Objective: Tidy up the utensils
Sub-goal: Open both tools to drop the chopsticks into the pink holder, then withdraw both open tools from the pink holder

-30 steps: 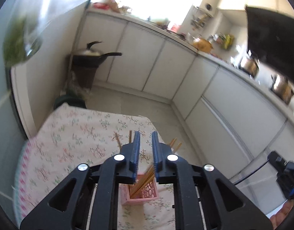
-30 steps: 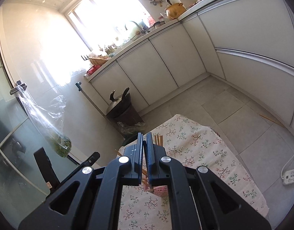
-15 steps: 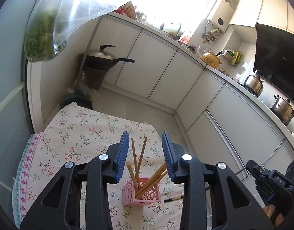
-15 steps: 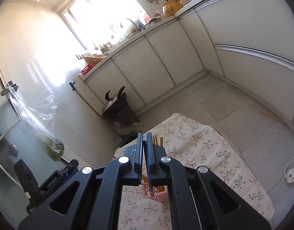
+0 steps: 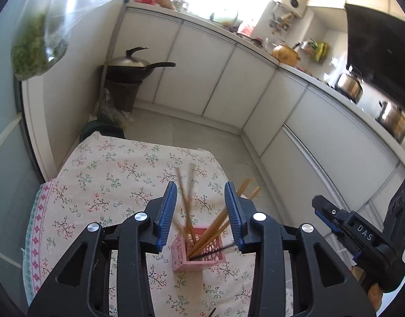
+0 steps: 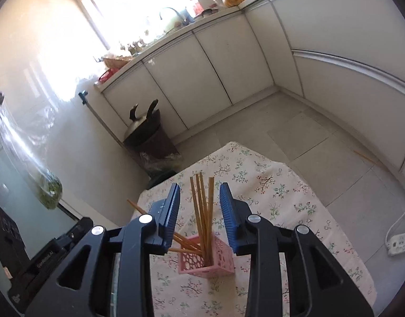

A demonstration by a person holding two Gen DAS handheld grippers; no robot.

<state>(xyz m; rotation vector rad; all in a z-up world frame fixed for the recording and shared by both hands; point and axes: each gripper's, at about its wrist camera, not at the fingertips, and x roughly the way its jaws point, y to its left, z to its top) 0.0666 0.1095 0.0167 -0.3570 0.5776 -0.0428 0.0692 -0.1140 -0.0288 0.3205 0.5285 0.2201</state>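
Moved: right tongs [image 6: 199, 200] have spread wide, empty; left tongs [image 5: 201, 200] wider, empty.
Pink holder [image 6: 206, 260]: one.
Wooden chopsticks [image 6: 202, 206]: several.

The basket [image 6: 206, 260] stands on the worktop [image 6: 276, 192], near its front edge; chopsticks [image 6: 202, 206] stand in the basket, some upright, others leaning left; behind the worktop a wok [image 5: 135, 67] sits on a stand [image 5: 122, 95] beside the cabinets [image 5: 202, 71].

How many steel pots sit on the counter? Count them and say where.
2. One steel pot sits below the black hood; a second steel pot stands closer to the camera. Others may be hidden past the frame edge.
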